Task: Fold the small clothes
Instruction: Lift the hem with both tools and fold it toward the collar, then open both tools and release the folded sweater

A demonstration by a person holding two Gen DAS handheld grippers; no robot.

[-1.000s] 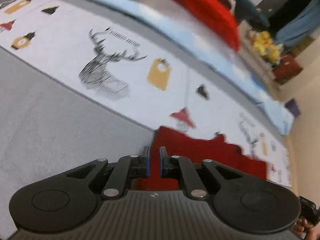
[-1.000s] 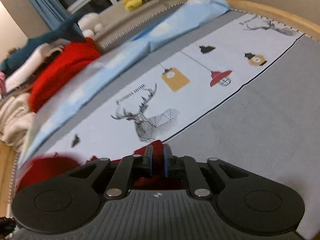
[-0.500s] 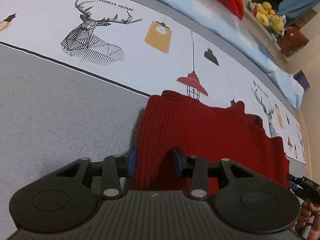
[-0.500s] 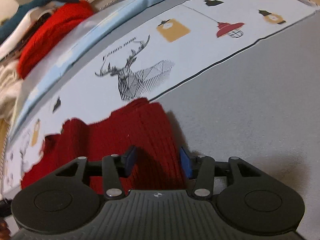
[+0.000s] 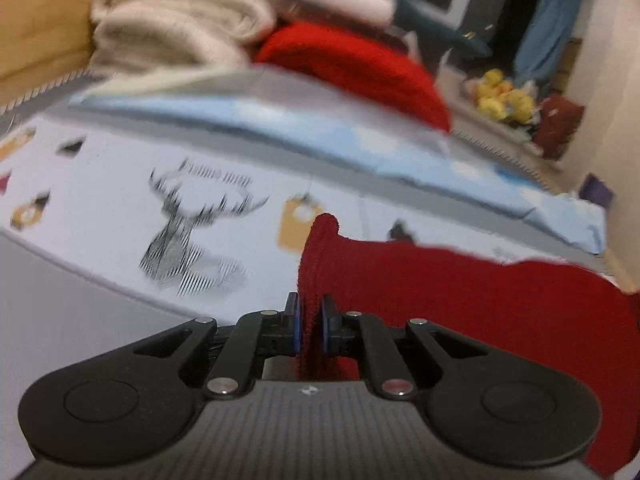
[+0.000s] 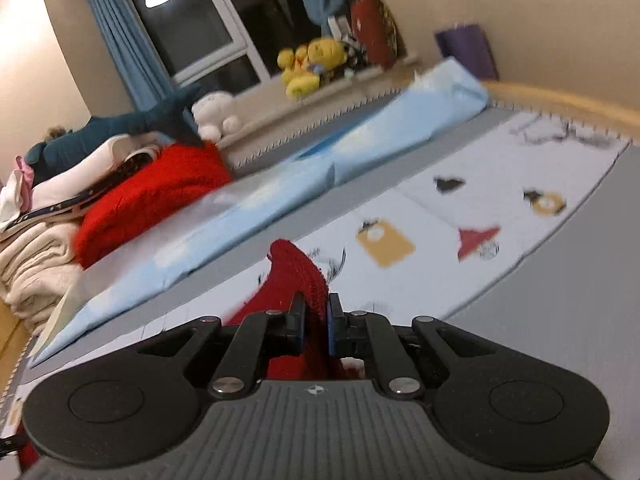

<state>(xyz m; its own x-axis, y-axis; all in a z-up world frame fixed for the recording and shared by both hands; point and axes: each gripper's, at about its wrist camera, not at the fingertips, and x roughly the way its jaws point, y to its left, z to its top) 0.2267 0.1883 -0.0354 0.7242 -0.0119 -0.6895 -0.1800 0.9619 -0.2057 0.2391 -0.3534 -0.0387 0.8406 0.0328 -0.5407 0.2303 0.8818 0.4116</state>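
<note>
We had pinched the dark red knit garment (image 5: 460,300) in both tools: the left gripper (image 5: 308,322), its jaws closing, and the right gripper (image 6: 316,322) each squeezed a corner, low in the middle of each view, off the bed. We think the next move needed both corners carried across together. The printed bedsheet (image 5: 100,208) lay below, with a pile of folded clothes (image 6: 60,208) at the left and yellow plush toys (image 6: 312,64) by the window up top.

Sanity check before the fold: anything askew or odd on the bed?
Nothing damaged or spilled. The dark red knit garment is pinched at two corners by the left tool, whose jaws are closing, and the right tool. The light blue bedding lies rumpled.
</note>
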